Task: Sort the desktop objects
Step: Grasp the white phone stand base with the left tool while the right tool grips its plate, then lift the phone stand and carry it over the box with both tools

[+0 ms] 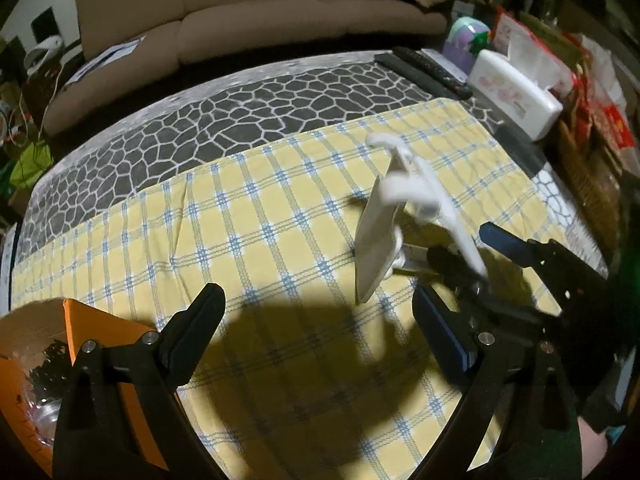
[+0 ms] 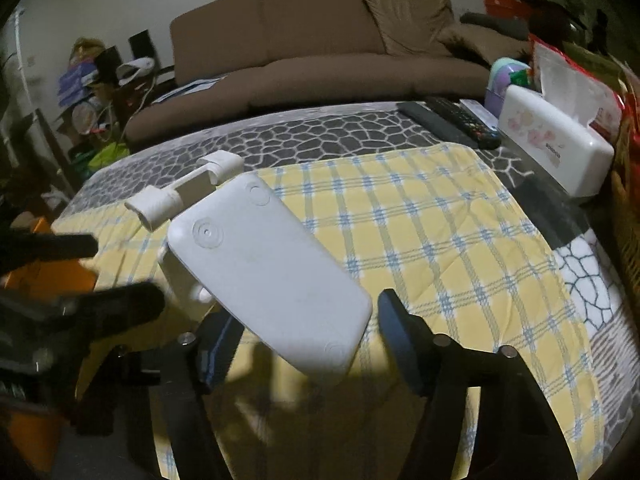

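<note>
The left gripper [image 1: 320, 320] hangs released over the surface [image 1: 280, 220]. To its right, the right gripper [image 2: 304, 344] straddles a white phone stand [image 2: 268, 272]; whether it is grasping cannot be told.

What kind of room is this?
Most likely a living room at home: a big brown sofa stands behind the table, and TV remote controls lie on it beside a white tissue box.

One white phone stand [image 2: 264, 272], one orange box [image 1: 76, 344], two black remote controls [image 2: 452, 120], one white tissue box [image 2: 556, 148], one brown sofa [image 2: 320, 48], two grippers.
</note>
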{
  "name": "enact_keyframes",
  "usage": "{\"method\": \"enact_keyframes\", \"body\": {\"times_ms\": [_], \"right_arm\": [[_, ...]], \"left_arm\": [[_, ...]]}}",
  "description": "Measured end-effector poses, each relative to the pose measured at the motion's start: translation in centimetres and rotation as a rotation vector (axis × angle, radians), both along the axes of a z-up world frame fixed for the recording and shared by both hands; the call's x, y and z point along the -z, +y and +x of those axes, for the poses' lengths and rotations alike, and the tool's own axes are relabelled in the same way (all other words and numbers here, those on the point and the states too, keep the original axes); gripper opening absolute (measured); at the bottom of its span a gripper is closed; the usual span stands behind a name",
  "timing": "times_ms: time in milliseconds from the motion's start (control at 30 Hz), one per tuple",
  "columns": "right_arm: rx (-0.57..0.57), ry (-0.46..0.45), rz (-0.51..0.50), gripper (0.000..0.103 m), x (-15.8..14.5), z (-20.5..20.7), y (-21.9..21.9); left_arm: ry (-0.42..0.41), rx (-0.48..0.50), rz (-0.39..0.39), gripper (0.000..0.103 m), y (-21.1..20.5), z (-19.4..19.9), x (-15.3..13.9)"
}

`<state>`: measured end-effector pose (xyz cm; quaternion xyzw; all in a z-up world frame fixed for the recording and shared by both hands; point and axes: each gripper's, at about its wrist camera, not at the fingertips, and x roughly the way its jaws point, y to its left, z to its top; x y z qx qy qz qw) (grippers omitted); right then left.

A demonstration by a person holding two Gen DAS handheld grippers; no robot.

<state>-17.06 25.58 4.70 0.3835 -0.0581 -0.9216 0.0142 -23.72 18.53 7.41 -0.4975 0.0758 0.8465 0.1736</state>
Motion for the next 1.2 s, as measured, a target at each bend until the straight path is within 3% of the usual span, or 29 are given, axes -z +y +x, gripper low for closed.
{"method": "enact_keyframes", "body": {"times_ms": [67,267,533,567,700,867,967,1067,1200], "right_arm": [[0.021,-0.008,-0.003,0.056,0.2,-0.5,0.5],[0.053,-0.024,-0.116,0.054,0.7,-2.0,2.1],[0.045,-0.021,-0.158,0.052,1.0,-1.9,2.9],[0.045,-0.023,-0.160,0.052,1.0,-1.9,2.9],[0.038,-0.017,-0.156,0.051,1.0,-1.7,2.8],[0.037,-0.011,-0.154,0.051,1.0,-1.6,2.6],[0.029,-0.009,-0.151,0.051,0.9,-1.6,2.4],[0.021,-0.007,-0.158,0.051,1.0,-1.4,2.4],[0.023,-0.008,-0.175,0.051,1.2,-1.2,2.6]], "left_arm": [[-0.003,-0.015,0.026,0.094,-0.5,0.0,0.2],[-0.012,-0.013,0.074,0.094,-0.5,-1.0,0.6],[0.013,0.043,0.061,0.094,2.6,-2.7,-0.1],[0.011,0.042,0.055,0.089,2.9,-2.9,-0.1],[-0.018,0.052,0.006,0.051,3.7,-4.0,1.0],[-0.025,0.036,0.023,0.041,3.8,-4.4,2.4],[-0.025,0.043,0.004,0.041,4.6,-4.4,3.3],[-0.043,0.033,0.037,0.039,4.7,-4.9,4.0],[-0.074,0.013,0.116,0.017,4.2,-5.3,4.6]]}}
